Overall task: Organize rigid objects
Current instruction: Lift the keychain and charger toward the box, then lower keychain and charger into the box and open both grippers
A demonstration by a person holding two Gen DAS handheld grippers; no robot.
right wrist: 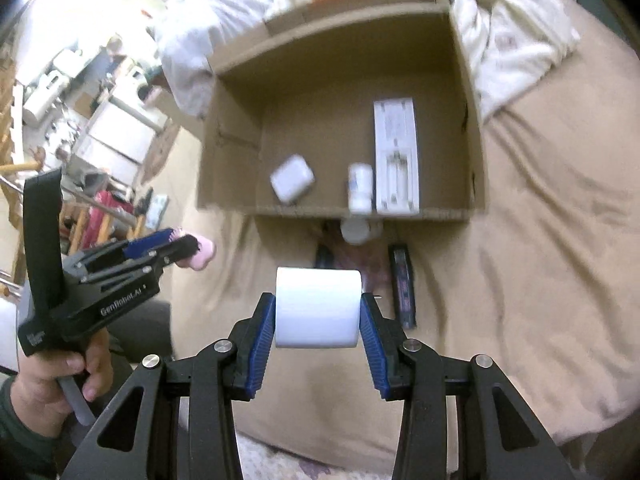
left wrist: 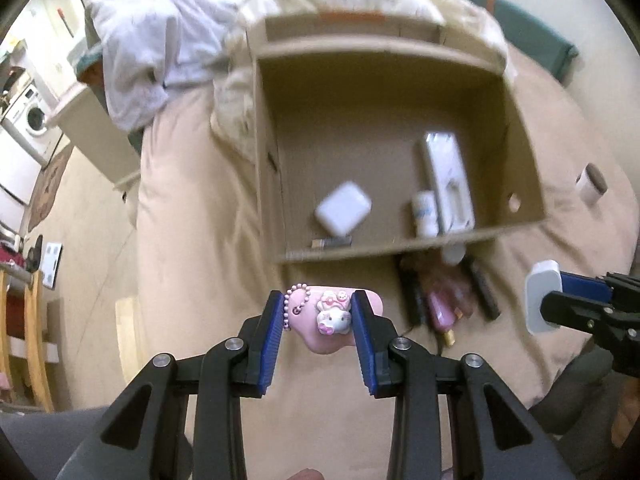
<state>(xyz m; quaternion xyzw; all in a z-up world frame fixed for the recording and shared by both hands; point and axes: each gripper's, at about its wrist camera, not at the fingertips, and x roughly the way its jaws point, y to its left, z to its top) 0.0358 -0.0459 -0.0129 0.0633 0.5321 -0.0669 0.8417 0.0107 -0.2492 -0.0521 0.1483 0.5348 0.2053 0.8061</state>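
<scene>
My left gripper (left wrist: 318, 314) is shut on a pink case with a cartoon cat charm and bead chain (left wrist: 332, 316), held above the beige bedspread. My right gripper (right wrist: 318, 312) is shut on a white rounded block (right wrist: 318, 308); it shows in the left wrist view as the white block (left wrist: 540, 300) at the right edge. An open cardboard box (left wrist: 400, 246) lies ahead on the bed. Inside it are a white square case (left wrist: 343, 208), a small white bottle (left wrist: 425, 214) and a long white package (left wrist: 448, 182). The left gripper (right wrist: 188, 250) with the pink case (right wrist: 202, 256) appears left in the right wrist view.
In front of the box lie a white bottle (right wrist: 358, 230), a long black bar (right wrist: 403, 284), a pink item (left wrist: 444, 308) and dark sticks. A white roll (left wrist: 591, 184) sits right of the box. Crumpled white bedding (left wrist: 160, 40) is behind. A person's hand (right wrist: 52, 380) grips the left tool.
</scene>
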